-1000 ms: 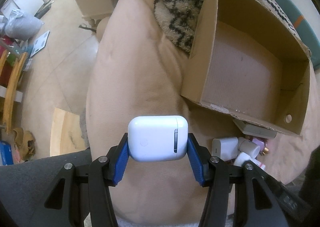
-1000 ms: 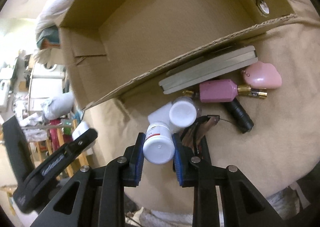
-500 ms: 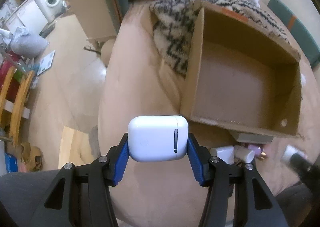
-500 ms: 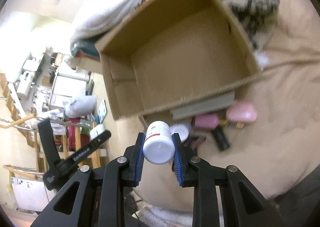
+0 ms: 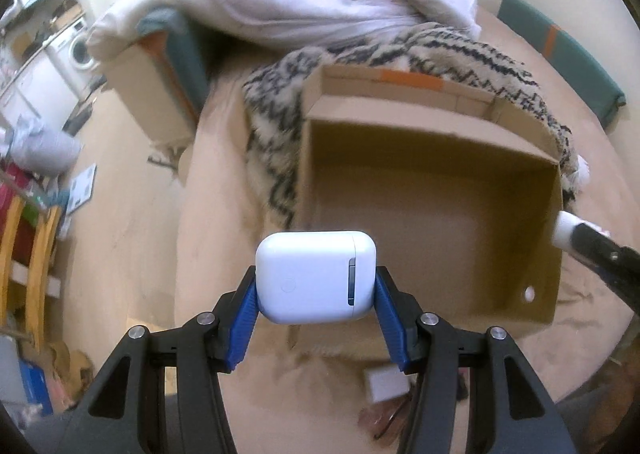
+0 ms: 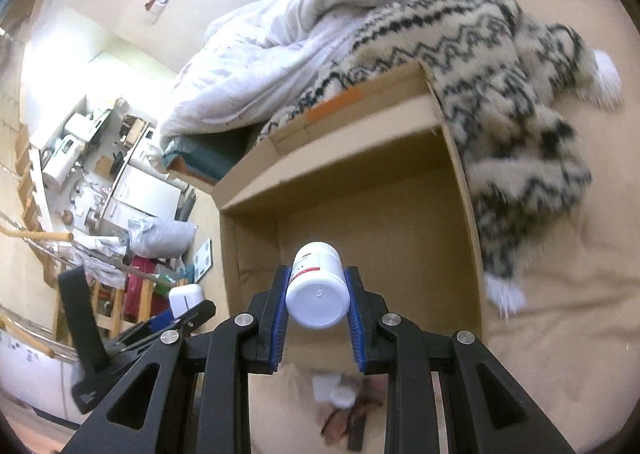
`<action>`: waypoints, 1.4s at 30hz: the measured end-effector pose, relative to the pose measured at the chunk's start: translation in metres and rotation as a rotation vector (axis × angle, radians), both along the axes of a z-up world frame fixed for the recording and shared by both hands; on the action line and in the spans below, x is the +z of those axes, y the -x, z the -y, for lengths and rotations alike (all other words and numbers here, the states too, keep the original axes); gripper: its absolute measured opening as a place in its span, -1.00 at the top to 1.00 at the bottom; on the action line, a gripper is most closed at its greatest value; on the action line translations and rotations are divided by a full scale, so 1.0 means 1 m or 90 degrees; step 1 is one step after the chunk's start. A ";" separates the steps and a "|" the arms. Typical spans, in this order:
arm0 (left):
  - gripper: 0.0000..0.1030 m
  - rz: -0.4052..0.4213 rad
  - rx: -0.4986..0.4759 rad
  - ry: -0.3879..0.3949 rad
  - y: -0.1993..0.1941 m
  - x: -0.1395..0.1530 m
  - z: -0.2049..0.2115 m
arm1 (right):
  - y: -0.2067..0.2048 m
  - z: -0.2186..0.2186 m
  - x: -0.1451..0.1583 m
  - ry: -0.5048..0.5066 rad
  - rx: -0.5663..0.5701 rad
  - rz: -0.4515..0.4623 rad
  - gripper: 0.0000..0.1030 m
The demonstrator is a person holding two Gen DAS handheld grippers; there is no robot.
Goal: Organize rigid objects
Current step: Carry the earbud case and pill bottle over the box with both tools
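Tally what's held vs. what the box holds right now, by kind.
White earbud case, in the left tool: 1
White pill bottle, in the right tool: 1
Cardboard box, nothing visible inside: 1
Total: 3
The leftover pile below the box is too blurred to count.

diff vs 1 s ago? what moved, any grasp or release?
Both grippers rose from the pile beside the cardboard box and now look down into it. No grasp or release: the left gripper stays shut on the white earbud case, the right gripper on the white pill bottle. The box has not moved and holds nothing; the leftover items lie where they were.
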State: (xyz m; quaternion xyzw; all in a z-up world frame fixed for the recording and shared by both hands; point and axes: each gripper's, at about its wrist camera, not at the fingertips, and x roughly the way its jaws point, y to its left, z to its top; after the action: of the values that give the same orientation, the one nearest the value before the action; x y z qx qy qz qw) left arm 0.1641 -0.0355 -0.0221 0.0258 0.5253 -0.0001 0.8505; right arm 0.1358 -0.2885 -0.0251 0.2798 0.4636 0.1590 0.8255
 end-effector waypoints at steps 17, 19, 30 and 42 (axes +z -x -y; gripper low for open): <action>0.01 -0.054 -0.022 -0.015 -0.023 -0.067 0.019 | -0.019 -0.042 -0.069 0.088 0.081 -0.088 0.46; 0.01 -0.047 -0.029 -0.020 -0.021 -0.068 0.020 | -0.022 -0.046 -0.072 0.096 0.087 -0.092 0.46; 0.01 -0.050 -0.051 -0.022 -0.019 -0.074 0.026 | -0.029 -0.055 -0.085 0.118 0.093 -0.123 0.45; 0.01 -0.060 -0.043 -0.002 -0.020 -0.077 0.025 | -0.028 -0.052 -0.069 0.167 0.056 -0.066 0.45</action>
State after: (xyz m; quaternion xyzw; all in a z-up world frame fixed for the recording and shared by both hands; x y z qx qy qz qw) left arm 0.1838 -0.0609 -0.0987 0.0448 0.5639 -0.0289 0.8241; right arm 0.1636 -0.2363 -0.0941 0.1565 0.5340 0.1184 0.8224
